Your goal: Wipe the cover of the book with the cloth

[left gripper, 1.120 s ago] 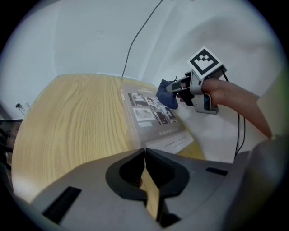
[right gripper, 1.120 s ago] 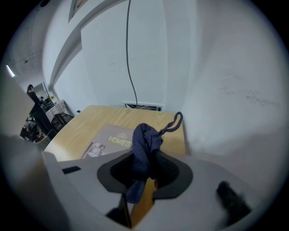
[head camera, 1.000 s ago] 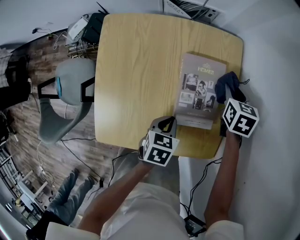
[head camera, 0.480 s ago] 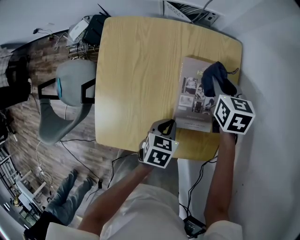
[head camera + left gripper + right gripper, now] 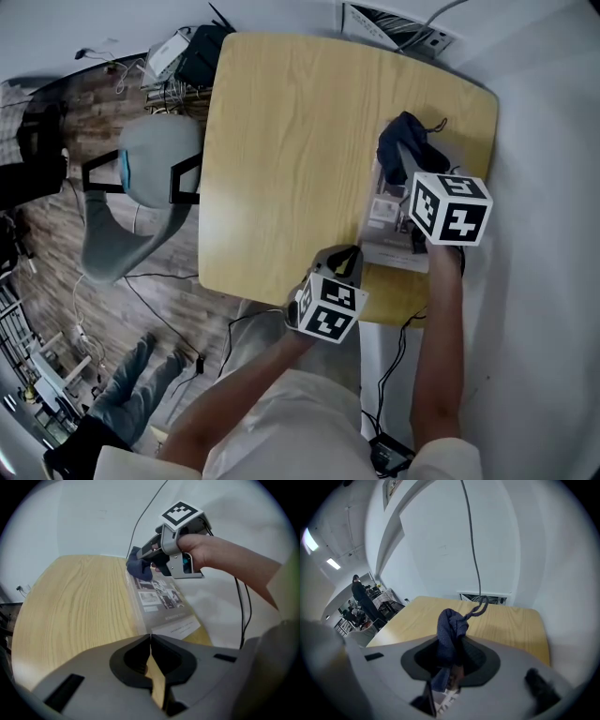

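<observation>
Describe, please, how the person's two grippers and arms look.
The left gripper and the right gripper are both grey moulded shells with black fingers. Each carries a white cube printed with black square markers. The person wears a pale short-sleeved top, so the forearms are uncovered.

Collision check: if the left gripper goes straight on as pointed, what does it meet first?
Likely the book, its near end just beyond the left gripper, jaws shut; height unclear.

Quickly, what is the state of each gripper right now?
Left gripper: closed, holding nothing.
Right gripper: closed on the dark blue cloth.
</observation>
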